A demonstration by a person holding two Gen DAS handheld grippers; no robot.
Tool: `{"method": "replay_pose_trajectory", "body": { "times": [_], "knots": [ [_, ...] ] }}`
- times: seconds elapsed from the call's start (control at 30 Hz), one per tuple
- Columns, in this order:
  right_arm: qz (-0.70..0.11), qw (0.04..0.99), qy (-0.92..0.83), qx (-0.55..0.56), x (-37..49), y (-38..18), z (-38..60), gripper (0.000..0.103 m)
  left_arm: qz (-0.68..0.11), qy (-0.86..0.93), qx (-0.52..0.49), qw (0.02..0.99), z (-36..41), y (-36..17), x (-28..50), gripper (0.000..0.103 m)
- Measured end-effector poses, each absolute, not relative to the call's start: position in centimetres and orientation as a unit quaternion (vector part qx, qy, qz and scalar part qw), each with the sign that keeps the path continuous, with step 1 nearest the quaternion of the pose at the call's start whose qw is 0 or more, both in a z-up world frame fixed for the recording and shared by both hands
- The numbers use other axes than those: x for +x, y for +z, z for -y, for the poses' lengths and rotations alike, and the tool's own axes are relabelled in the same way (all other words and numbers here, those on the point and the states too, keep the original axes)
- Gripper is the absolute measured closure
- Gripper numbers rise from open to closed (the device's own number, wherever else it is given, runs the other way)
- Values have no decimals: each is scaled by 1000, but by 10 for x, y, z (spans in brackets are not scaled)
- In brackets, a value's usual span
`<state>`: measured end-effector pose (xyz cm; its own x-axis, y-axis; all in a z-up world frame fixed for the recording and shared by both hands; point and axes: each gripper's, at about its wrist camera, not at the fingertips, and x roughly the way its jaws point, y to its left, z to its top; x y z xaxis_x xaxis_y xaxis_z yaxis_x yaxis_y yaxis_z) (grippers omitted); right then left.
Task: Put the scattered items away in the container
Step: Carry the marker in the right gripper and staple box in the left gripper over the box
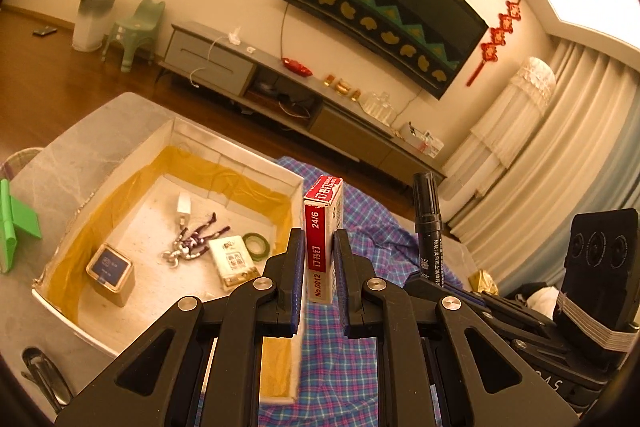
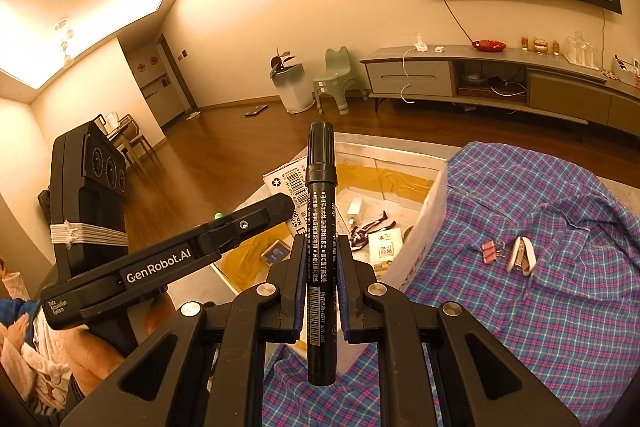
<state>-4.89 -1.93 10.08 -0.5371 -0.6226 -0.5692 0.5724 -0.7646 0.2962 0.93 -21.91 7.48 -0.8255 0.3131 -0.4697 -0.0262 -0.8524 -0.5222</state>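
In the box [image 1: 256, 163] on our left we already have a tin, a charger, a figure, a packet and a tape roll. Our left gripper [image 1: 319, 263] clamps a staple box [image 1: 322, 239]; our right gripper [image 2: 319, 267] clamps a marker [image 2: 320, 247]. Both hang above the checked cloth [image 2: 540, 307], beside the box; binder clips [image 2: 491, 250] and a stapler [image 2: 522, 254] remain.

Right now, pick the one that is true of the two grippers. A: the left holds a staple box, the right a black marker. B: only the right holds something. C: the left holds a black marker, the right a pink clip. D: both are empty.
A: the left gripper is shut on the red and white staple box, and the right gripper is shut on the upright black marker.
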Motion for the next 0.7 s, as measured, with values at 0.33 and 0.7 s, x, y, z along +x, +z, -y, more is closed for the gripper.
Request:
{"method": "replay_pose_trajectory", "body": {
  "times": [0.33, 0.7],
  "knots": [
    [20, 345, -872, 347, -62, 93, 46, 89, 280, 911, -292, 74, 247, 53, -7, 89],
    [8, 352, -864, 360, -81, 81, 73, 89, 305, 905, -291, 51, 276, 44, -12, 89]
  ]
}}
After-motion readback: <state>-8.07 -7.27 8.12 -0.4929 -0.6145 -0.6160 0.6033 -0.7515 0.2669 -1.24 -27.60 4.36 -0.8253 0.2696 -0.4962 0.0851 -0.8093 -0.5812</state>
